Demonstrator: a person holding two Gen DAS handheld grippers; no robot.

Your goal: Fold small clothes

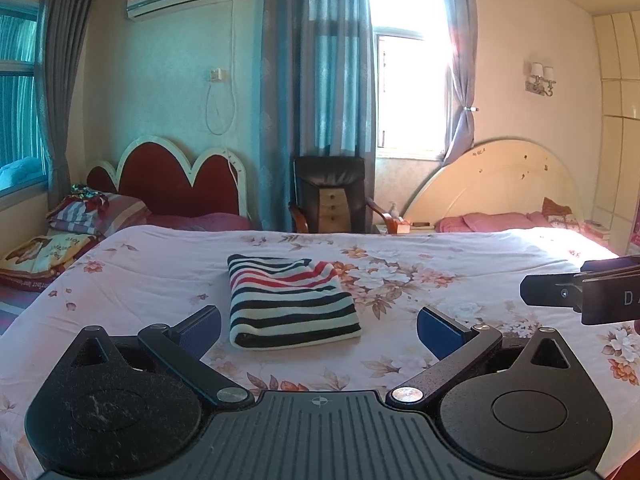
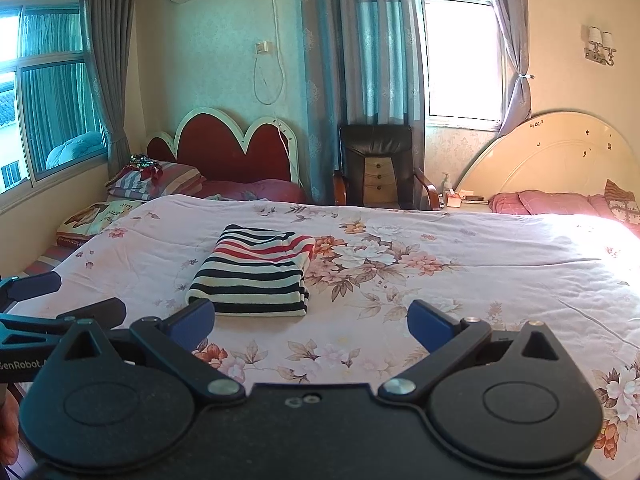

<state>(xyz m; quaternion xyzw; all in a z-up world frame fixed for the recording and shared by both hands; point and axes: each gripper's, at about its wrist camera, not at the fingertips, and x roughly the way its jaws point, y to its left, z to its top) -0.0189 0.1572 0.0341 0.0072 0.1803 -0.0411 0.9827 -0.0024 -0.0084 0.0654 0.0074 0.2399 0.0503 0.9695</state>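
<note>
— Since the striped garment (image 1: 290, 302) already lies folded on the bed (image 1: 460, 256), just ahead of the left tongs (image 1: 319, 326), what is left?

— Both left and right tongs (image 2: 311, 322) are spread wide, empty. Loose edges should be pressed flat gently.

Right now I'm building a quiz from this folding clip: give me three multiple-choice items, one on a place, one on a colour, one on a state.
1. Where does the striped garment lie?
A. on the floral bedspread
B. on the chair
C. in a gripper

2. Which stripe colours cross its pale cloth?
A. green and yellow
B. dark and red
C. only blue

3. How do the left gripper and right gripper stand?
A. both shut
B. one shut on cloth
C. both open, empty

Key: 1 A, it rests flat on the bed. 2 B, both wrist views show dark and red bands. 3 C, blue pads spread apart, nothing between.
</note>
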